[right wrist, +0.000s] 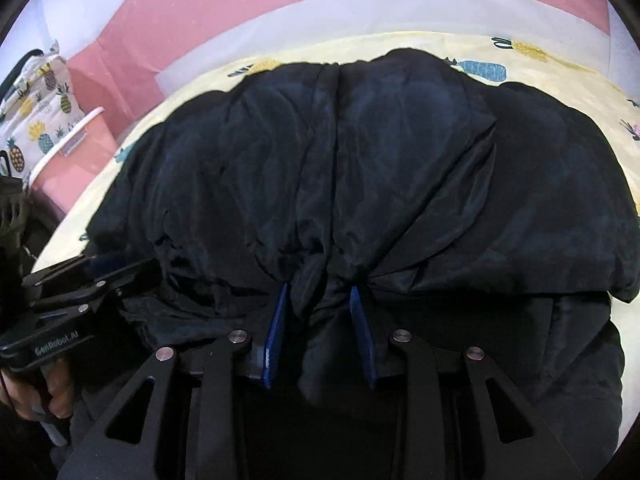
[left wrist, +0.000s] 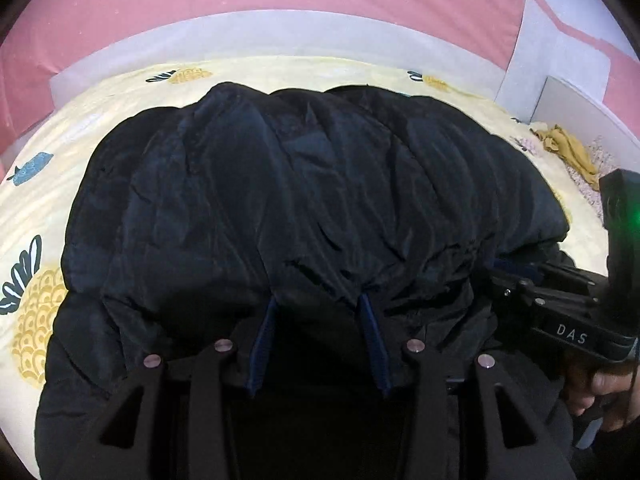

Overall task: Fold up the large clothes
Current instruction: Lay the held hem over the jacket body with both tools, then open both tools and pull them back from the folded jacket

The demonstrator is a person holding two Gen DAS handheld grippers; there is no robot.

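A large dark navy padded jacket point(left wrist: 304, 184) lies across the bed, its near edge gathered up. In the left wrist view my left gripper point(left wrist: 318, 300) is shut on a bunch of that edge, and the cloth puckers around its blue pads point(left wrist: 262, 340). In the right wrist view my right gripper point(right wrist: 318, 288) is shut on another fold of the jacket point(right wrist: 360, 168), which hangs down between its pads point(right wrist: 276, 332). Each gripper shows in the other's view, side by side along the same edge: the right gripper point(left wrist: 516, 280) and the left gripper point(right wrist: 92, 264). A hand point(left wrist: 608, 396) holds each handle.
The bed has a pale yellow sheet point(left wrist: 40, 184) with pineapple prints. A white bed frame point(left wrist: 240, 32) and a pink wall lie beyond. A mustard cloth point(left wrist: 568, 148) lies at the far right. A pink bin point(right wrist: 76, 152) and a pineapple-print bag point(right wrist: 36, 112) stand left of the bed.
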